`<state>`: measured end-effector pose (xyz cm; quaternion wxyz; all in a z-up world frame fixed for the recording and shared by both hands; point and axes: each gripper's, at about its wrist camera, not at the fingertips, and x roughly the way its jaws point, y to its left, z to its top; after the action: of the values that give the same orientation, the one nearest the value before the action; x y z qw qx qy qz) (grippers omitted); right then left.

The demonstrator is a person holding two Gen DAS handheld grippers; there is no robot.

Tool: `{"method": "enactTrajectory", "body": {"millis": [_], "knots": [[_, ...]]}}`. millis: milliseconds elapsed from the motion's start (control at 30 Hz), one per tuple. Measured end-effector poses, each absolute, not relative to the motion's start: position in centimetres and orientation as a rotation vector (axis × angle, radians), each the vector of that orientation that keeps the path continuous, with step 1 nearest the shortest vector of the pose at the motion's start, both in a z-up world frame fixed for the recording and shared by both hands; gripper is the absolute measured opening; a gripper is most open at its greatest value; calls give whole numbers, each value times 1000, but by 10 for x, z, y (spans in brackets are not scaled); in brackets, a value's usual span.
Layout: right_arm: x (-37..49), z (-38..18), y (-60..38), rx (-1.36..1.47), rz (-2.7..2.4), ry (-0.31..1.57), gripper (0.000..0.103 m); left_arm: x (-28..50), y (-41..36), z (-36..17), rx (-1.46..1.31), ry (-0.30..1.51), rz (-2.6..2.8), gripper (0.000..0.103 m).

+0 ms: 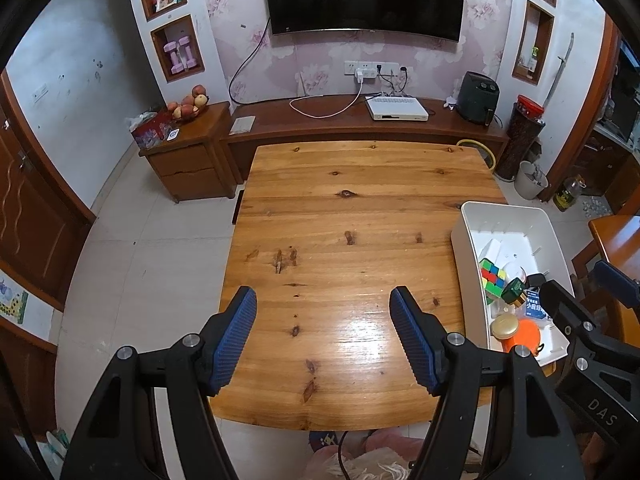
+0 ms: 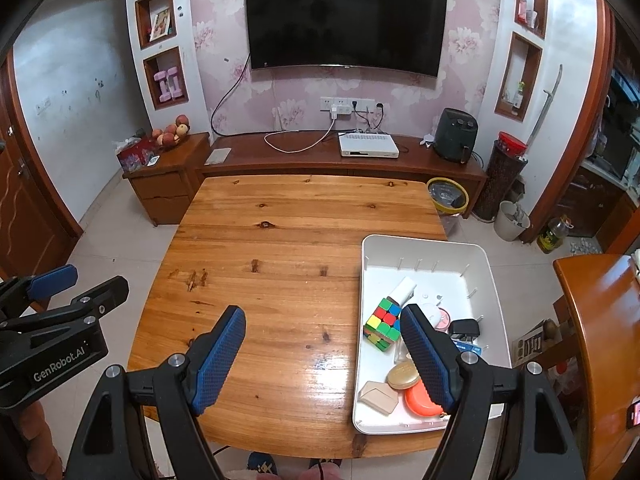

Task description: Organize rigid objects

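Left wrist view: left hand-held gripper (image 1: 323, 312) tilted down over table (image 1: 340, 208), jaws apart, empty.

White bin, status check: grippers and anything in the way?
Left gripper open, empty. Right gripper open, empty. White bin holds cube and small items. Table bare elsewhere.

A curved television (image 2: 346, 20) hung on floral wallpaper above a long wooden console (image 2: 344, 162). On the console sat a white set-top box (image 2: 369, 146), a coiled white cable (image 2: 294, 142) and a dark air fryer (image 2: 456, 134). A fruit bowl (image 2: 170, 134) stood on the side cabinet (image 2: 160, 188). Pink dumbbells (image 2: 167, 86) filled a wall niche. A yellow-rimmed bin (image 2: 447, 196) stood just beyond the table.
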<state>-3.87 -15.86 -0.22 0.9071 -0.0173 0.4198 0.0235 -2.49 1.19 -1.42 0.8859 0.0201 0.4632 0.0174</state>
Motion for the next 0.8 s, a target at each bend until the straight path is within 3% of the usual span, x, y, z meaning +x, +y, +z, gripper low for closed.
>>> {"method": "enactTrajectory", "body": {"millis": [800], "knots": [[-37,-6,-157,-32,45,868,80,-23,11,-19,76,984,14,73]]}}
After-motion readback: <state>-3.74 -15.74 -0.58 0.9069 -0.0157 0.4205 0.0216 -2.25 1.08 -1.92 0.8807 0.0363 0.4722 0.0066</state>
